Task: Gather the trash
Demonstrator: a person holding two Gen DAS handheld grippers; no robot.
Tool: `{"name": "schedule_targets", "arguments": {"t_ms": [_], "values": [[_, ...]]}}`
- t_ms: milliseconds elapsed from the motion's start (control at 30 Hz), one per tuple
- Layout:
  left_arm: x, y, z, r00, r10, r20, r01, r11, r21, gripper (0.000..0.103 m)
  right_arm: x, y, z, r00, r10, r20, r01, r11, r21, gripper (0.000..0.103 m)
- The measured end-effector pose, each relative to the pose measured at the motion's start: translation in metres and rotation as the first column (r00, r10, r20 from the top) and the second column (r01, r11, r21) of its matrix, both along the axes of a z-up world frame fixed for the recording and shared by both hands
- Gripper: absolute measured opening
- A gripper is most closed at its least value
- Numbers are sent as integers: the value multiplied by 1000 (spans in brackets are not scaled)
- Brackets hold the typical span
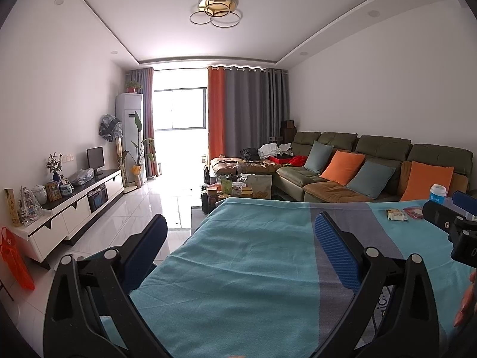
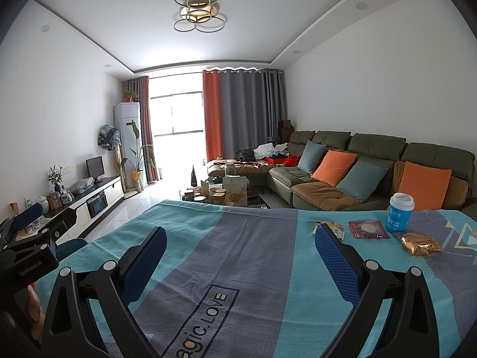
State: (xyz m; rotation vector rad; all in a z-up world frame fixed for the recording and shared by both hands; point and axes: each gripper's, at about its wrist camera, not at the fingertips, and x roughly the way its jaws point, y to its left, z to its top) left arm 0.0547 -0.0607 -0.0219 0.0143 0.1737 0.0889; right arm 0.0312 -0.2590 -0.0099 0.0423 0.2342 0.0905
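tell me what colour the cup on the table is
Blue with a white lid: the cup shows best in the right wrist view.

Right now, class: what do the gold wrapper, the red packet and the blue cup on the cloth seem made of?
Gold wrapper: likely metallised foil, shiny and crinkled.
Red packet: probably glossy plastic film, flat, with a clear window.
Blue cup: paper or plastic, can't tell; matte printed wall, white lid.

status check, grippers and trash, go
Left gripper open, empty. Right gripper open, empty. Three wrappers and blue cup on the blanket, untouched. Nothing blocking.
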Motion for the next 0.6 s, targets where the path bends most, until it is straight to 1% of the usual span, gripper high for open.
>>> {"name": "schedule_targets", "arguments": {"t_ms": [600], "values": [[-3,0,-1,1000,5,-1,-5,1000,3,97,-1,0,1,1000,0,2,0,1000,2,96]]}}
